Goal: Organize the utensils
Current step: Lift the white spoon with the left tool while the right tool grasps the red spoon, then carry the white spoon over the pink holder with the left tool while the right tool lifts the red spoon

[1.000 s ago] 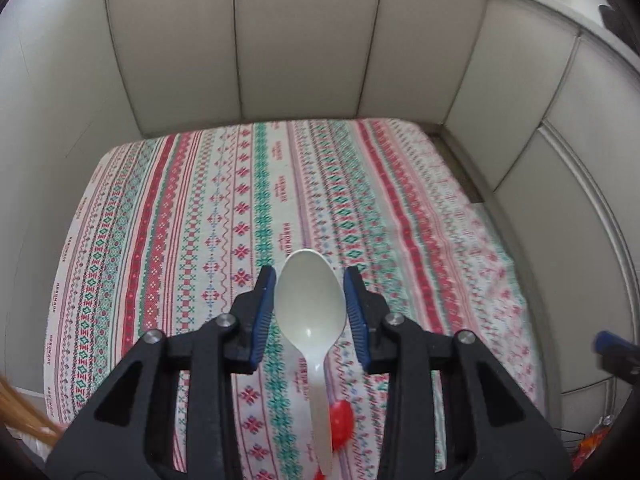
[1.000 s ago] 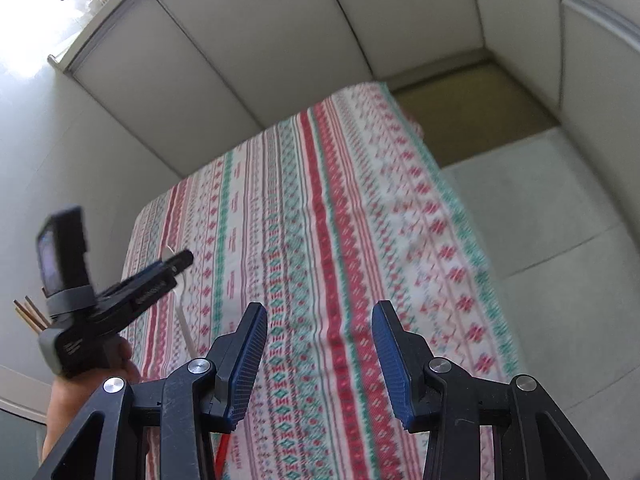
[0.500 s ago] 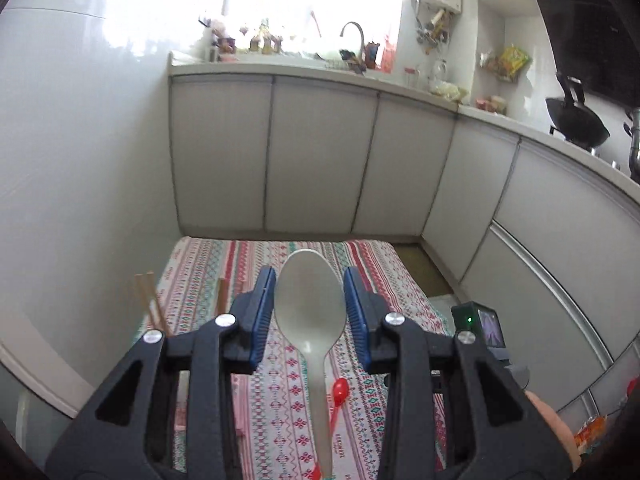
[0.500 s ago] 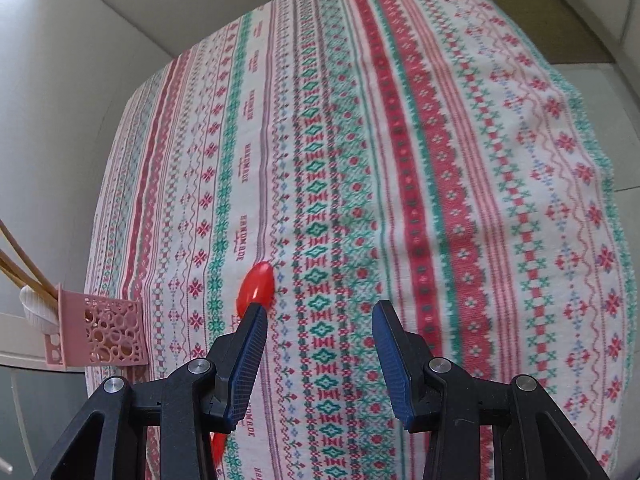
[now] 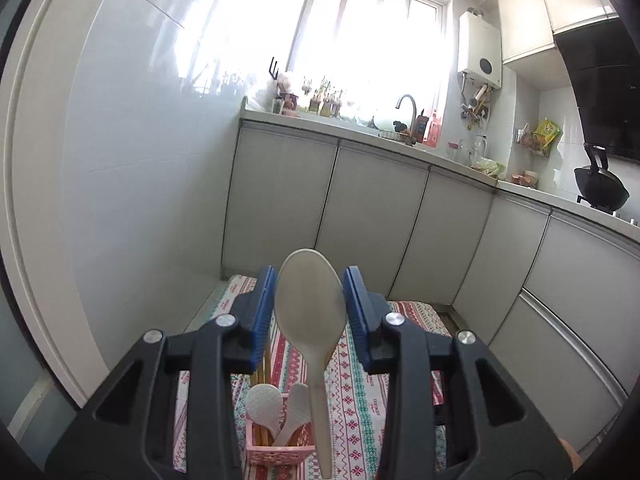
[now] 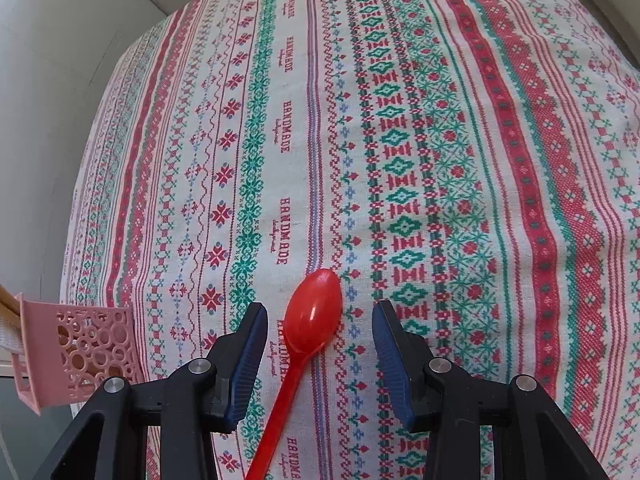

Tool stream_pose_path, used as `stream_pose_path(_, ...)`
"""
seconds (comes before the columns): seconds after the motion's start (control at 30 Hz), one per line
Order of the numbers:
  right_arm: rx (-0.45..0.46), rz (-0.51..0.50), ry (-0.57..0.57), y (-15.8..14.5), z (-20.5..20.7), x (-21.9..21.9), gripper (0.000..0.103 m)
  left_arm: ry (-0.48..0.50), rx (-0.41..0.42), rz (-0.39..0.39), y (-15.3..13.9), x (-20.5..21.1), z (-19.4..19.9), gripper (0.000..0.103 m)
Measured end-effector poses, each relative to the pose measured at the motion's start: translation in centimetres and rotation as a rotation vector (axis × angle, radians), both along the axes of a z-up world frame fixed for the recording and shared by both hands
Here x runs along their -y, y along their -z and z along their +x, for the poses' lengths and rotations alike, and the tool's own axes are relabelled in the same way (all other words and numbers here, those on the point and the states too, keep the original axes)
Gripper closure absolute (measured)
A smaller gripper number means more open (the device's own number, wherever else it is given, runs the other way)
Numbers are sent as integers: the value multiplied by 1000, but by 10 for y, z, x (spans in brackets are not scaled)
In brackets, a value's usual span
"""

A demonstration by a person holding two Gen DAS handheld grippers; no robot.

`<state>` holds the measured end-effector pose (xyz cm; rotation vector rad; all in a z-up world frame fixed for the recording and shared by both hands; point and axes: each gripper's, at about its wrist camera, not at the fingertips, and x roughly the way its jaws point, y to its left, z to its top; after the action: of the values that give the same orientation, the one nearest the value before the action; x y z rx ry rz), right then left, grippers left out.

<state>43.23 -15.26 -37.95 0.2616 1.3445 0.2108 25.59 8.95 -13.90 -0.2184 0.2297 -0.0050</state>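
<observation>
My left gripper [image 5: 310, 278] is shut on the bowl of a white plastic spoon [image 5: 310, 316], held in the air with its handle hanging down toward me. Below it stands a pink perforated holder [image 5: 276, 446] with white spoons [image 5: 262, 404] and wooden chopsticks inside. In the right wrist view a red plastic spoon [image 6: 314, 322] lies on the patterned tablecloth [image 6: 400, 120]. My right gripper [image 6: 318, 314] is open just above it. The red bowl sits between the jaws with a gap on each side. The pink holder [image 6: 76, 354] stands at the table's left edge.
Grey kitchen cabinets [image 5: 380, 220] and a white wall [image 5: 120, 200] close in the far side and left of the table. A counter with a sink tap [image 5: 406, 106] and a black wok [image 5: 600, 194] runs behind. The cloth hangs over the right table edge [image 6: 624, 140].
The left gripper tilted up and swung left with the white spoon, bringing the pink holder under it. The right gripper came down over the table until the red spoon lay between its jaws.
</observation>
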Motion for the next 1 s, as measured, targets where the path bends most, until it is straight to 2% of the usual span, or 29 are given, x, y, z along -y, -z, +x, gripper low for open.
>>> stream_pose_path(0.23,12,-85,-10,8,7,-20,59,-15,27,-13,4,-14,0,66)
stream_pose_path(0.27,19,-99,-16,9,8,-24,64,-19,29,-14,4,-14,0,66)
stream_pose_path(0.3,19,-116,-30,9,8,-27,74,-18,31,-16,6,-16,-1,66)
stream_pose_path(0.37,32,-159,-52,7,6,-35,79,-18,34,-15,7,-16,-1,66)
stream_pose_path(0.43,74,-161,-63,-1,3,-41,95,-12,28,-25,10,-16,1,66)
stream_pose_path(0.47,96,-154,-70,-9,2,-41,98,-9,22,-31,12,-16,2,66)
stream_pose_path(0.57,150,-144,-76,-28,-1,-37,100,-7,18,-32,16,-18,1,66)
stream_pose_path(0.7,167,-109,-112,-31,-4,-34,100,-14,8,-35,18,-20,3,66)
stream_pose_path(0.8,188,-140,-229,-29,-10,-40,97,-16,9,-37,17,-20,2,66)
stream_pose_path(0.87,169,-179,-267,-24,-13,-41,74,-19,12,-39,18,-21,1,66)
stream_pose_path(0.9,177,-196,-261,-23,-14,-41,49,-17,10,-42,18,-21,2,66)
stream_pose_path(0.93,187,-210,-254,-20,-15,-38,37,-16,8,-45,18,-20,2,66)
stream_pose_path(1.0,171,-228,-278,-11,-14,-42,38,-12,1,-47,20,-19,4,66)
